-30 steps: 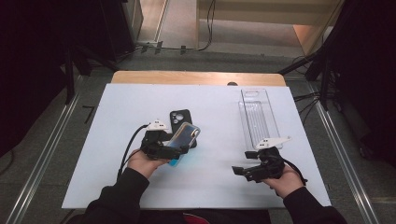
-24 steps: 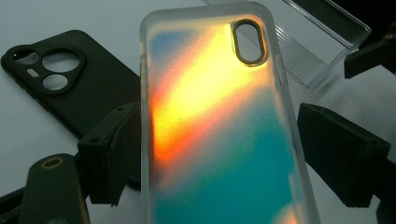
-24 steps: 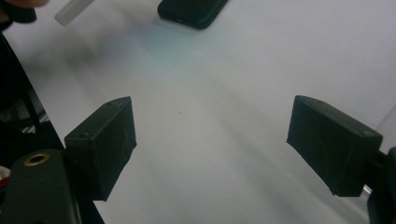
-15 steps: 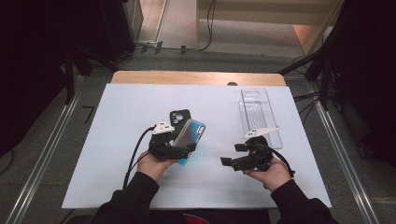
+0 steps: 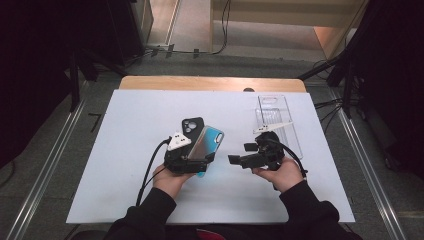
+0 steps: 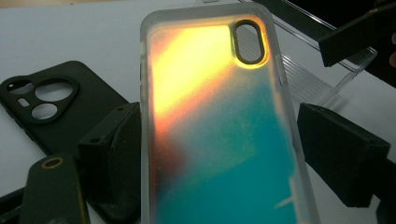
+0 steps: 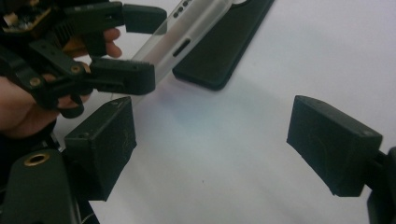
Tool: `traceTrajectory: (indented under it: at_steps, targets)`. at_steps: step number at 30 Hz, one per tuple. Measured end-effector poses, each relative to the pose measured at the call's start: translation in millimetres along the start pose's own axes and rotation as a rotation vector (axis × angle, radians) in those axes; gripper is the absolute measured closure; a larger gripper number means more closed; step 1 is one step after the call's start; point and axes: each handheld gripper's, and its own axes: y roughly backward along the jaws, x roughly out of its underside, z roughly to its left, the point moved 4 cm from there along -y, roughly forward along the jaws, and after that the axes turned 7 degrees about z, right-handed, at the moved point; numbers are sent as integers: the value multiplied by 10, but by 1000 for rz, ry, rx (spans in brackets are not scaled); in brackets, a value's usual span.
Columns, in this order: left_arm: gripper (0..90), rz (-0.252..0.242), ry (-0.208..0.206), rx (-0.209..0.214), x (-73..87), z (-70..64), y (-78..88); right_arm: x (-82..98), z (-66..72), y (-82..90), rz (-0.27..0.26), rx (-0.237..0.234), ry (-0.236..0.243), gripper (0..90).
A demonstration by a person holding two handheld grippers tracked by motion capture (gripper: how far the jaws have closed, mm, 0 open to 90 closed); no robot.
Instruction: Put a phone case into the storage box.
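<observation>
Iridescent phone case [image 5: 205, 144] tilted, black case [image 5: 192, 127] flat

White table top [image 5: 130, 120] with wooden far edge [image 5: 210, 83]; grey floor [image 5: 45, 165], cables [image 5: 222, 30], dark surroundings at both sides.

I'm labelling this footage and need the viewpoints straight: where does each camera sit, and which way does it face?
High view: above the person's side, looking forward and down on the white table; both forearms enter from below.
Left gripper view: on the left gripper, looking along its jaws at the iridescent teal-orange phone case held between them.
Right gripper view: on the open right gripper, facing the left gripper.
Shared: both gripper views show the black phone case.
</observation>
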Motion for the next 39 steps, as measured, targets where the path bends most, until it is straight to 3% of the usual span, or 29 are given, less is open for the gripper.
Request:
traceTrajectory:
  at_steps: [6, 15, 16, 18, 20, 27, 34, 39]
  targets:
    - [165, -57, -9, -16, 14, 15, -19, -132, -2, 9, -25, -5, -18, 137]
    - [165, -99, -34, -37, 7, -26, -57, -283, 12, -70, -41, -11, -38, 137]
    - [165, -111, -41, -54, 3, -30, -54, -330, 3, -107, -51, 24, -50, 137]
    - [165, -127, -44, -57, -5, -32, -57, -345, -2, -120, -50, 32, -53, 137]
    - [165, -128, -43, -59, -5, -23, -75, -400, 5, -172, -52, -7, -72, 137]
    - [165, -175, -44, -75, -7, -26, -79, -516, 33, -226, -58, -46, -92, 141]
    - [165, -193, -49, -61, -17, -90, -73, -605, 38, -288, -63, -81, -119, 142]
    - [165, -194, -40, -61, -14, -123, -73, -616, 11, -334, -59, -93, -133, 238]
